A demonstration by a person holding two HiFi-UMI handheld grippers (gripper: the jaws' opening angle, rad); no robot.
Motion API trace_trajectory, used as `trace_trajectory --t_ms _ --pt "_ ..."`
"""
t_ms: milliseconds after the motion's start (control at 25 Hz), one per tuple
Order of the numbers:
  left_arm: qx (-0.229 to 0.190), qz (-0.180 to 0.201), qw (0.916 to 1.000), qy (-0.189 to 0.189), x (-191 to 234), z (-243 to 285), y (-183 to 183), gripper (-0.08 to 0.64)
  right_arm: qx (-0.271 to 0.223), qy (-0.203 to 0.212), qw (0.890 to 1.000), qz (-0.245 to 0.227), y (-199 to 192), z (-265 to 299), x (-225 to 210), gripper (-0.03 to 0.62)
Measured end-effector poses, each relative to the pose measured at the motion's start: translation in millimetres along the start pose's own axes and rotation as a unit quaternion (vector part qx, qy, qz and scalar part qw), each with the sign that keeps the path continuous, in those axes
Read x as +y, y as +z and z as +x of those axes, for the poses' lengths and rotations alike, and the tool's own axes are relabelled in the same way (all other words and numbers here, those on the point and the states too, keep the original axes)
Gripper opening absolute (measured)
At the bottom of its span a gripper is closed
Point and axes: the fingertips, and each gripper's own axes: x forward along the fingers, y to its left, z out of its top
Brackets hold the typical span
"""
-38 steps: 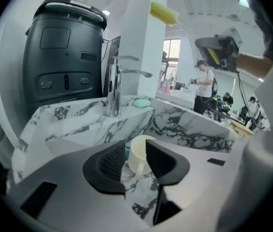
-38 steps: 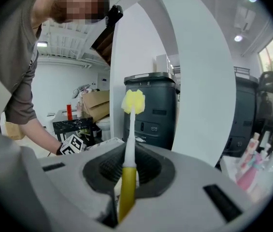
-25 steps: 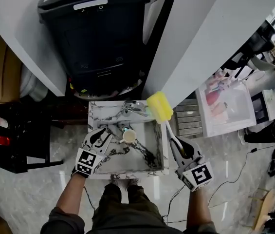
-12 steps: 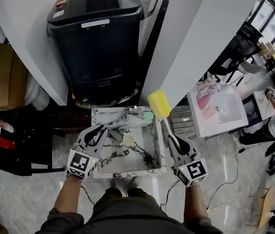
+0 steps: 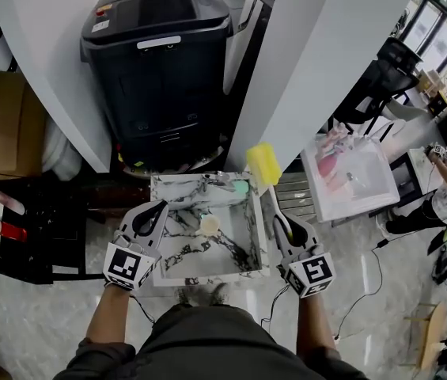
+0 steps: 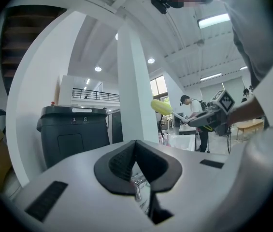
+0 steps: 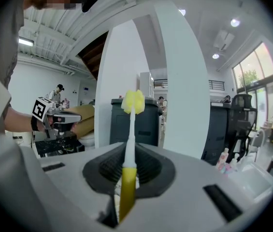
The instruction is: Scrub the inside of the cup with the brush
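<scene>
Count from head view: 2 grippers, 1 brush, 1 cup, 1 marble basin, 1 faucet, 1 black bin.

The left gripper (image 5: pixel 160 207) has its tips over the left rim of the basin (image 5: pixel 207 276). The right gripper (image 5: pixel 279 222) is just outside the right rim. The cup (image 5: pixel 210 225), cream colour, stands upright on the basin floor near the middle, btw. the two grippers and apart from both. The faucet (image 5: pixel 217 182) is at the far edge. The brush (image 5: pixel 264 165) goes up from the right gripper, w/ its yellow sponge head above the far right corner of the basin, well apart from the cup. The black bin (image 5: pixel 158 62) stands behind the basin.

Left gripper view: the jaws are closing and the pads already meet, w/ nothing btw. them. This view also shows the right gripper from the side, holding the brush up in the air.

Right gripper view: the jaws are clamped on the brush handle at its yellow lower part, and the white stem goes up to the sponge head. The left gripper appears at the left side here.

The cup and the inside of the basin show only in the head view. How the pads stand shows only in the gripper views.
</scene>
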Motion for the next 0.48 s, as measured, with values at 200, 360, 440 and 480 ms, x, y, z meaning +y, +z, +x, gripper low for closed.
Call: trace_trajectory --t_ms 200,360,440,480 --pt "-0.004 -0.004 1.0000 -0.001 -3.4 -6.4 4.8 0.003 -0.004 -0.004 1.000 0.004 -0.7 -3.4 0.8 0.034" --pt "-0.001 -0.003 1.0000 0.001 -4.1 -9.4 4.4 0.003 -0.003 -0.004 1.000 0.006 -2.0 -4.5 3.1 0.034" --pt "-0.001 -0.006 1.0000 0.001 -5.4 -9.9 4.8 0.003 -0.002 -0.003 1.000 0.007 -3.3 -4.9 4.4 0.034" --pt "-0.001 -0.005 1.0000 0.001 -6.3 -10.1 4.8 0.003 -0.002 -0.002 1.000 0.008 -4.1 -5.1 5.1 0.034"
